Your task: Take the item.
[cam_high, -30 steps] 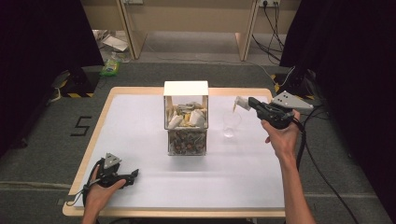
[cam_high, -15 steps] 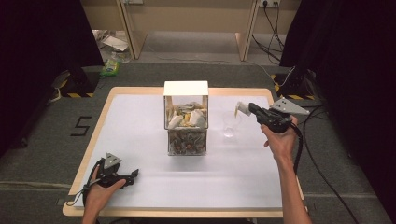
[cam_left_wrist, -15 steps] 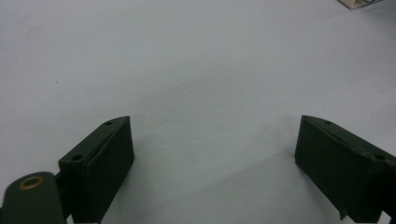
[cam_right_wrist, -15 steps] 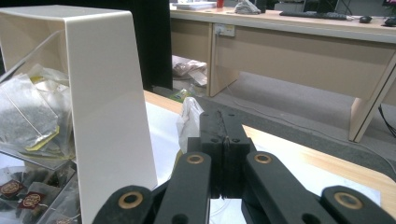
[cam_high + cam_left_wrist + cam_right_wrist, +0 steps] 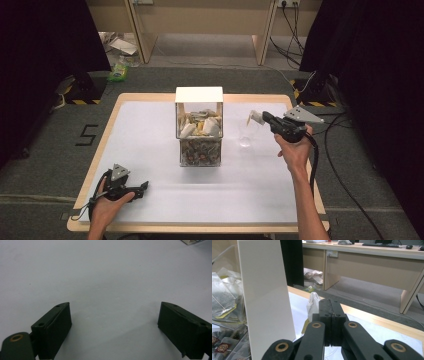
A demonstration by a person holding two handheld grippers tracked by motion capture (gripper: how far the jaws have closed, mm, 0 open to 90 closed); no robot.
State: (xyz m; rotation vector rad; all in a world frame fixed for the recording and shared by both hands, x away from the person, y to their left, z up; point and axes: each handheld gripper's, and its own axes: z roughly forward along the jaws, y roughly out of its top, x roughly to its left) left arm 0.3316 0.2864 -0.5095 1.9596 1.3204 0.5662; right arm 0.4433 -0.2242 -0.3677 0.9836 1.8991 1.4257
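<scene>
Overhead, two tools: right tool (image 5: 261,118) pinches one sachet (image 5: 255,117).

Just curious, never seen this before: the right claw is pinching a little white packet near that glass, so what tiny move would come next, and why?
Probably lower it. The right claw is shut on the small white packet and hangs roughly above the clear glass beside the two-shelf box of packets, so easing downward would likely bring the packet into the glass.

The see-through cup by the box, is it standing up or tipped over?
Standing up: the glass cup sits upright on the table, mouth upward.
</scene>
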